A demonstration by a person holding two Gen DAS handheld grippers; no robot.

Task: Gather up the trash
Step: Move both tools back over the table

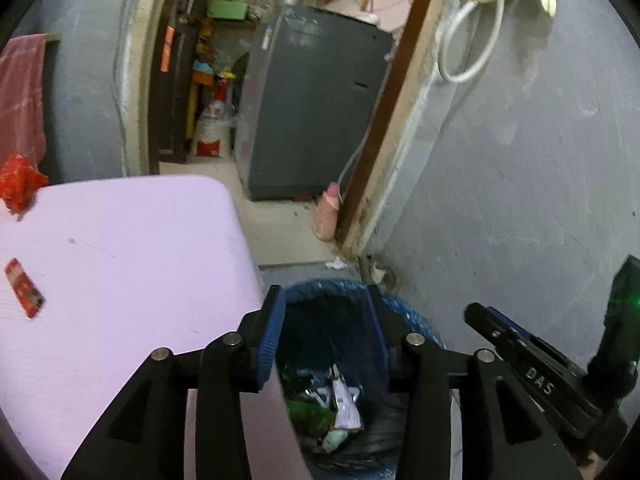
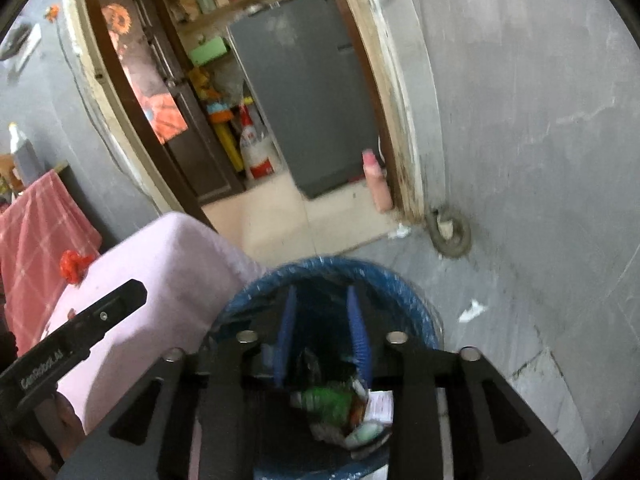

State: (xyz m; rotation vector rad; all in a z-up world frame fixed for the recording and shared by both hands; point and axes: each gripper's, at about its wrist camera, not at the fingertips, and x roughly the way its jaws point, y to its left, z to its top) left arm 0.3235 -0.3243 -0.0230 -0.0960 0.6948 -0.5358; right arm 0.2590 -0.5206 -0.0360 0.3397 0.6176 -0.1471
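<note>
Trash still lies on the pink table (image 1: 120,248): a red flat wrapper (image 1: 24,287) near its left edge and a crumpled red bag (image 1: 19,182) at the far left corner. More sits already in the blue bin (image 1: 404,308), which stands on the floor tight against the table's right side, handy for dropping things straight off the edge. Both tools hang over the bin's mouth, pointing down. The left gripper (image 1: 326,328) has its fingers spread with nothing between them; the right gripper (image 2: 322,332) likewise stands parted and empty. I judge a drop is just done, and the table scraps to the left come next.
</note>
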